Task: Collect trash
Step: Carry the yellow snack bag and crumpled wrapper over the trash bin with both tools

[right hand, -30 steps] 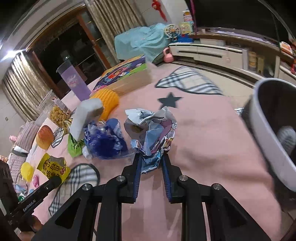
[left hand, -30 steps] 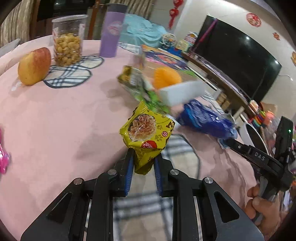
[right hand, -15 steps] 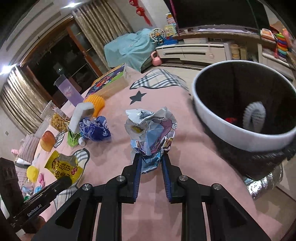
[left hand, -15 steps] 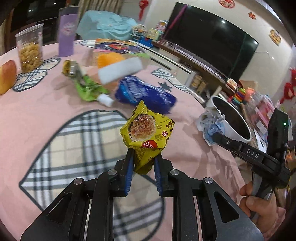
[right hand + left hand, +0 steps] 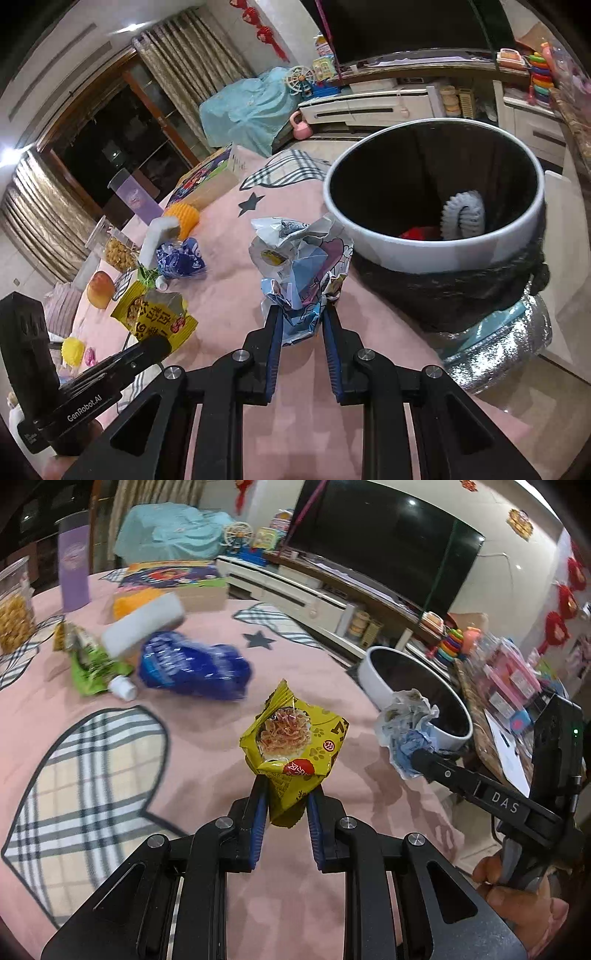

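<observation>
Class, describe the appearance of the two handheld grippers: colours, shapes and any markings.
Both are black angular frames with silver bolts and blue-lined fingers. The left gripper reads "GenRobot.AI" on its side in the right wrist view; the right gripper reads "DAS", with a small green light on its body.

A round table under a pink cloth [image 5: 207,753] with plaid patches carries a blue crinkled plastic bag [image 5: 192,668], a green squeeze pouch [image 5: 88,664], a white foam block [image 5: 144,626], a purple tumbler [image 5: 74,574] and a reddish-yellow apple [image 5: 99,289]

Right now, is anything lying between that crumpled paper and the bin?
Nothing: in the right wrist view only bare pink tablecloth shows between the crumpled paper and the bin.
</observation>
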Demonstrator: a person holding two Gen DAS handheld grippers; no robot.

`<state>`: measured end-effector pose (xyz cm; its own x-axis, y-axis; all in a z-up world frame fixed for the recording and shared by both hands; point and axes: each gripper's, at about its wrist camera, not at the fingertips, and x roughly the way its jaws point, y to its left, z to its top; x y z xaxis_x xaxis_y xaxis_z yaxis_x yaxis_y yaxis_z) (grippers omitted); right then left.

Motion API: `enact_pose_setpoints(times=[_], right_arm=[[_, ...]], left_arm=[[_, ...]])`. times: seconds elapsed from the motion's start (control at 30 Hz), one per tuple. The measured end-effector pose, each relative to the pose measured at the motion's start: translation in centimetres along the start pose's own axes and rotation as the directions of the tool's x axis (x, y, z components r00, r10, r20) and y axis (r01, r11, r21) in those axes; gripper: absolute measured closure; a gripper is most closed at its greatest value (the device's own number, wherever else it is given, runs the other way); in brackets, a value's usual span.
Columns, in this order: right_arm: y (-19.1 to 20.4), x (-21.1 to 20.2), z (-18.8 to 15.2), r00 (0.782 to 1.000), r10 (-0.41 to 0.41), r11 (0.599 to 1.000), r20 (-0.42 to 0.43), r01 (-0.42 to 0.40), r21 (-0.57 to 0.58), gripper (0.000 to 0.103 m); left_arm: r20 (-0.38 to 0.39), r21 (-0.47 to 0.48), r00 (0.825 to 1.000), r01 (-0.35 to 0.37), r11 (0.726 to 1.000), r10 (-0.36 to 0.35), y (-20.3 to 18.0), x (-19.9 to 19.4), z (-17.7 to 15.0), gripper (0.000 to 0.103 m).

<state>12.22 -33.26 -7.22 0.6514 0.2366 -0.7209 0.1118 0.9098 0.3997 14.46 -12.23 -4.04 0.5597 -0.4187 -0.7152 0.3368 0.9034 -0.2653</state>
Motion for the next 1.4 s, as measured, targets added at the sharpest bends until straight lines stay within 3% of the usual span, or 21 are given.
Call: enact_pose_setpoints(times=[0.73,1.4], right_arm=[[-4.4,-4.0,2.3,0.995,-0.048,0.998,0.089,0.044,0.051,0.081],[-7.9,-4.7,5.4,0.987,-0.107,0.991,0.121,0.097,0.087,0.081]], left_arm=[[-0.018,0.114,0.997,0.075,0.991,-0.074,-7.2,2.3,2.6,0.084],[-0.049,0.206,0.995,0.100,0.973,-0.091,-12.1,5.8,5.9,0.084]])
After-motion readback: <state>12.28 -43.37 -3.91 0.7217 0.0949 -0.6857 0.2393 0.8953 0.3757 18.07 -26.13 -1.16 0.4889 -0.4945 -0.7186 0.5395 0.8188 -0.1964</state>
